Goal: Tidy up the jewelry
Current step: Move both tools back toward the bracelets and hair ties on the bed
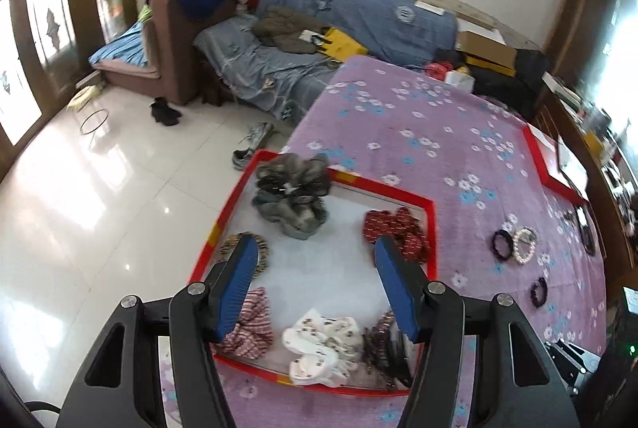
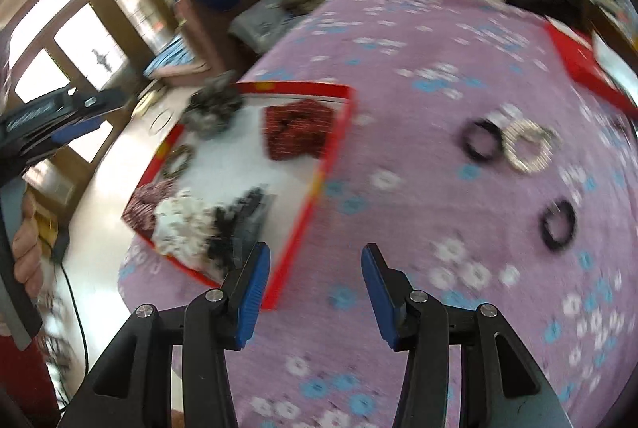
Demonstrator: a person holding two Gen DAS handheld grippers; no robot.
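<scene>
Left tool (image 1: 315, 288) open above red tray (image 1: 430, 228), no legible writing

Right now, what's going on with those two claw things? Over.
Left gripper open above red tray of scrunchies. Right gripper open, empty. Three bracelets, dark, pearl, dark, loose on cloth. Nothing blocking.

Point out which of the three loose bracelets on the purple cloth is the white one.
The pearl bracelet, touching a dark bracelet on its left. The third bracelet, also dark, lies alone nearer the camera.
</scene>
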